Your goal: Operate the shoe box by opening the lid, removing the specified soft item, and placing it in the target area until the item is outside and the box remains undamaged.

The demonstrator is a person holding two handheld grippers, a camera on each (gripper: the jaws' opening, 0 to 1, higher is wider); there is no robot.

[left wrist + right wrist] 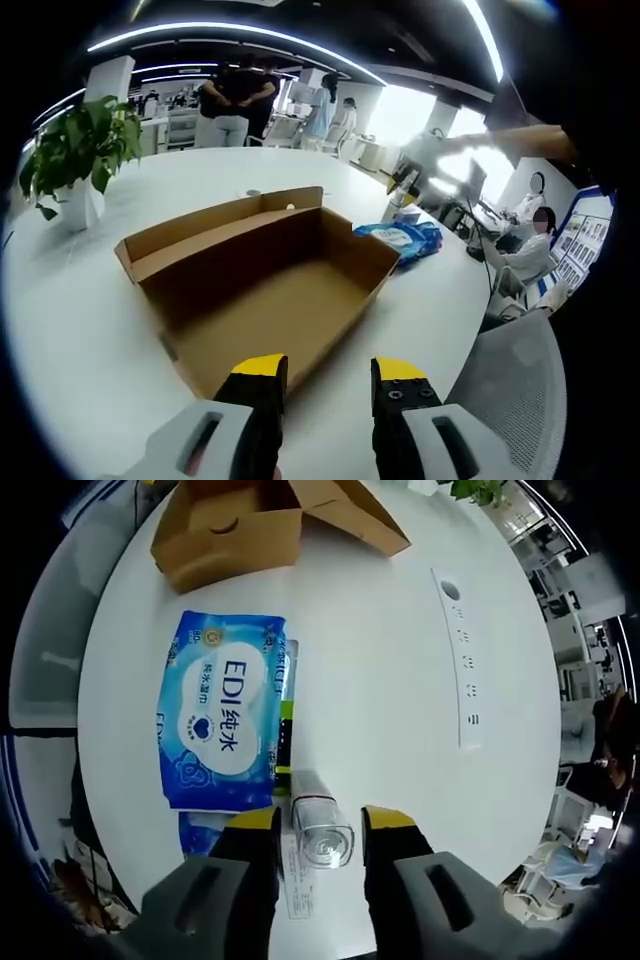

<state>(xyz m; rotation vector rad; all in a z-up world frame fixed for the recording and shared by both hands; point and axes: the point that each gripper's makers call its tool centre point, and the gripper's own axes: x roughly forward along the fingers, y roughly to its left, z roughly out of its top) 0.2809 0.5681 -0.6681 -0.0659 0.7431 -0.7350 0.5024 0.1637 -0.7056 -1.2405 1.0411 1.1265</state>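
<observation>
Left gripper view: my left gripper (328, 378) hangs over the near end of the shoe box (268, 290), jaws apart, yellow tips with nothing between them. The cardboard box sits open on the white round table (90, 330), its lid folded back on the far side, and I see a bare brown floor inside. Just past the box's right end lies the blue wet wipes pack (400, 240), outside the box, on the table. Near it the right gripper (410, 180) shows, blurred against bright windows, so I can't read its jaws from here. A potted plant (80, 150) stands at the table's far left edge. People stand in the office behind the table, another sits at the right, and a grey mesh chair (510, 380) sits at the lower right.

Right gripper view: my right gripper (318, 825) looks down at the table, jaws spread either side of a clear plastic bottle (322, 832). The tips don't seem to press on it; contact is hard to judge. The wipes pack (222, 725), printed "EDI", lies flat just left of the bottle, its right edge beside it. The box (240, 525) is at the top, apart from the pack. A slim white strip (462, 660) lies on the table to the right, well clear.
</observation>
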